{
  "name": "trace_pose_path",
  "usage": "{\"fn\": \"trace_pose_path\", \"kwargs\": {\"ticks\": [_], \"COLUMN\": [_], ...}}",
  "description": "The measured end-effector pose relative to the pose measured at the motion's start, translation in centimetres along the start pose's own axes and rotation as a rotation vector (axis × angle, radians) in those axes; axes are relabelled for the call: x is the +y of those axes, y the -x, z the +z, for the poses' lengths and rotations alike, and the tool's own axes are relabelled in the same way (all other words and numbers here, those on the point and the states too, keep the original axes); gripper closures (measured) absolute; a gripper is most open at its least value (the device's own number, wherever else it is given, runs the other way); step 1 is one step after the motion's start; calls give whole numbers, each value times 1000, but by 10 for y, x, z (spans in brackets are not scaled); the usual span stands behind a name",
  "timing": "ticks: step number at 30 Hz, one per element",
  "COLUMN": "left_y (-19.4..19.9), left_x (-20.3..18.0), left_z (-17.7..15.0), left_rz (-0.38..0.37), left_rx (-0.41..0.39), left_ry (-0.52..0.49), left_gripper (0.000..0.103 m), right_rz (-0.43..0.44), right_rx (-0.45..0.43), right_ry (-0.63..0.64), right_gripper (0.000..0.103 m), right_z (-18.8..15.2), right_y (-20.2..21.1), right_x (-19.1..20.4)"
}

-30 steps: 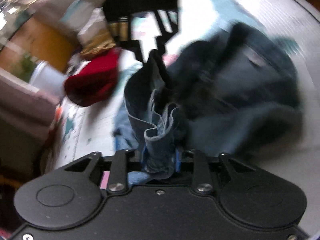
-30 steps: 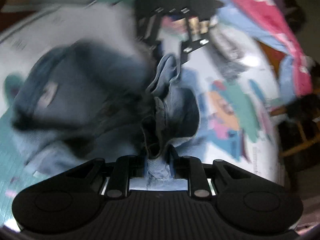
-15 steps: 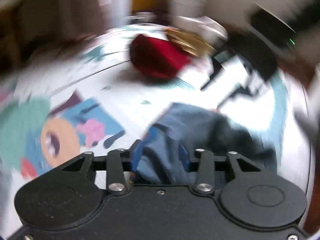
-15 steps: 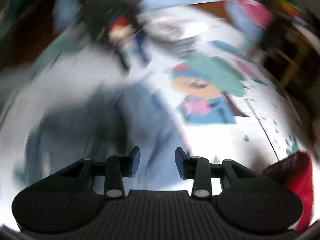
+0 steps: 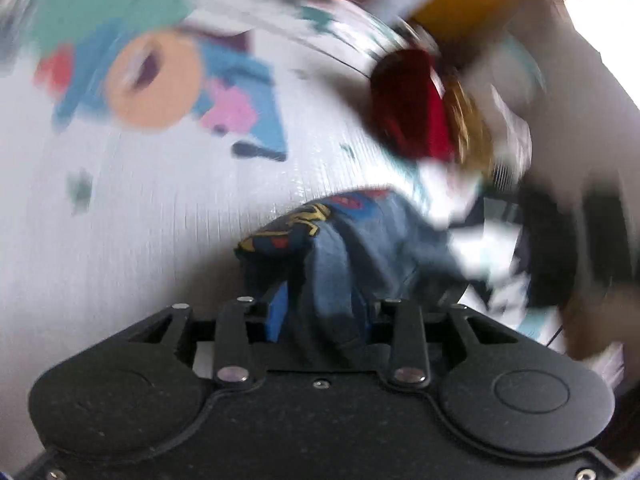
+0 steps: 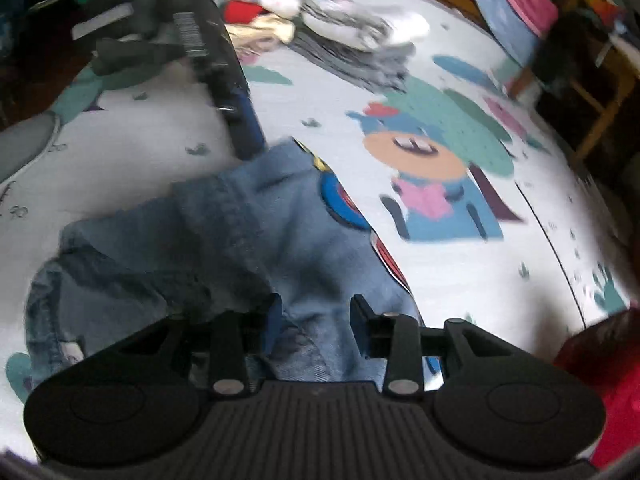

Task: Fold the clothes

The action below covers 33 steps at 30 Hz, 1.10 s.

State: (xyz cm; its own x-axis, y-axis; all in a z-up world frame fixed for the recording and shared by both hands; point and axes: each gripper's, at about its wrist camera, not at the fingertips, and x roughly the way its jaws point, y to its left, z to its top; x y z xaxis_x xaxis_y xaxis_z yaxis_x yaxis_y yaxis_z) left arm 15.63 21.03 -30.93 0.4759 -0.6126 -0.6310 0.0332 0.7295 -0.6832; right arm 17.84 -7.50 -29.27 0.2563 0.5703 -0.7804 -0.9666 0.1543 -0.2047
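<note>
A blue denim garment [image 6: 240, 240] with colourful patches lies spread on a white cartoon-print mat [image 6: 460, 272]. My right gripper [image 6: 316, 320] is open just above the denim's near edge, with nothing between its fingers. My left gripper [image 5: 320, 312] is shut on a bunched fold of the same denim [image 5: 352, 248], whose patches show beyond the fingers. In the right wrist view the left gripper [image 6: 236, 120] reaches down to the denim's far edge.
A red garment lies at the far right of the left wrist view [image 5: 412, 104] and at the right wrist view's lower right [image 6: 608, 380]. A pile of grey, white and yellow clothes [image 6: 344, 32] lies at the mat's far end. A wooden chair [image 6: 600, 92] stands at right.
My right gripper has let go of the denim and opened. The denim has dropped from a hanging bunch to lying spread on the mat. Both views swung round; the left keeps its hold.
</note>
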Motion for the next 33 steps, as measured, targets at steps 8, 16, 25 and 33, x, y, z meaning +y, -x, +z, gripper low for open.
{"fn": "trace_pose_path", "kwargs": {"ticks": [8, 16, 25, 33], "left_y": [-7, 20, -20, -24], "left_x": [16, -69, -103, -94], "left_z": [1, -36, -119, -129], "left_rz": [-67, 104, 300, 284], "left_rx": [-13, -30, 50, 140], "left_ry": [230, -619, -1611, -1838], "left_gripper": [69, 64, 64, 50], "right_rz": [-5, -76, -186, -103], "right_rx": [-56, 27, 100, 75], "right_ry": [14, 178, 361, 468], "right_gripper": [61, 39, 42, 46], "right_z": [14, -29, -56, -53], "right_y": [-3, 41, 24, 8], "right_x": [15, 24, 33, 40]}}
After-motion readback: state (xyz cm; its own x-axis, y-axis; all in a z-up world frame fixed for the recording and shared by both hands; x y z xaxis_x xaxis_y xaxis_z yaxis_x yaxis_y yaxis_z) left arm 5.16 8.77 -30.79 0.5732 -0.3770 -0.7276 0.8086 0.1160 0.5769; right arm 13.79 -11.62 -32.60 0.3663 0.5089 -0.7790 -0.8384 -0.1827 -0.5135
